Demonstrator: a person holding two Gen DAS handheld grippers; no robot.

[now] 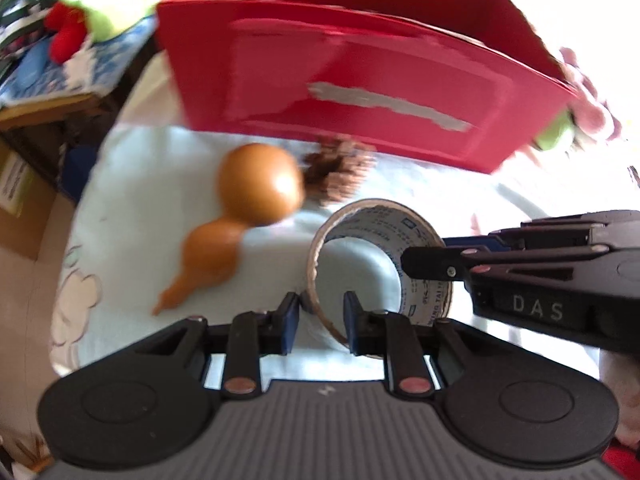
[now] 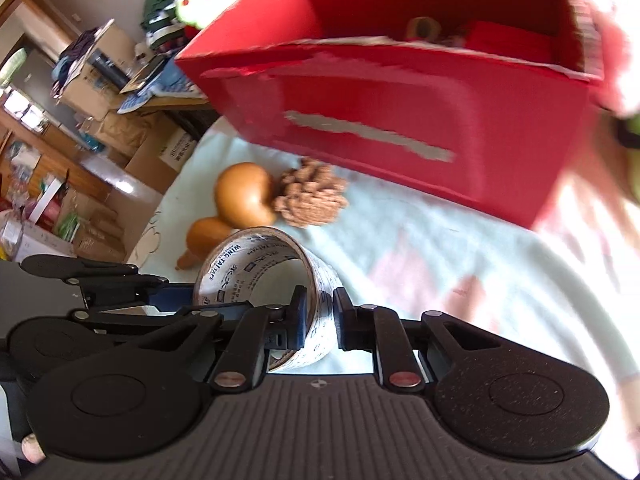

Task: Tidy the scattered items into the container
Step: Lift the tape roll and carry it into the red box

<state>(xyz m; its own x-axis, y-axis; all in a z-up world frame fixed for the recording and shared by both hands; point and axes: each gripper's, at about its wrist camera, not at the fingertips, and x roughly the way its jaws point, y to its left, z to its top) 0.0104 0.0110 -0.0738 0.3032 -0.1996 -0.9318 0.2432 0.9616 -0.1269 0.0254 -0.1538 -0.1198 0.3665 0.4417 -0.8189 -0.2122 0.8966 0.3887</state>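
Your left gripper (image 1: 320, 322) and right gripper (image 2: 320, 316) both pinched the tape roll's (image 2: 256, 280) wall, fingers nearly closed, low in frame below the red box (image 2: 400, 120).

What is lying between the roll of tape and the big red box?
The brown gourd and the pine cone lie on the pale cloth between the tape roll and the red box. The right wrist view shows it best.

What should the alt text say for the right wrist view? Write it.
The right tongs pinch the wall of a tape roll, which the left tongs also reach. Beyond lie a gourd, a pine cone and a red box.
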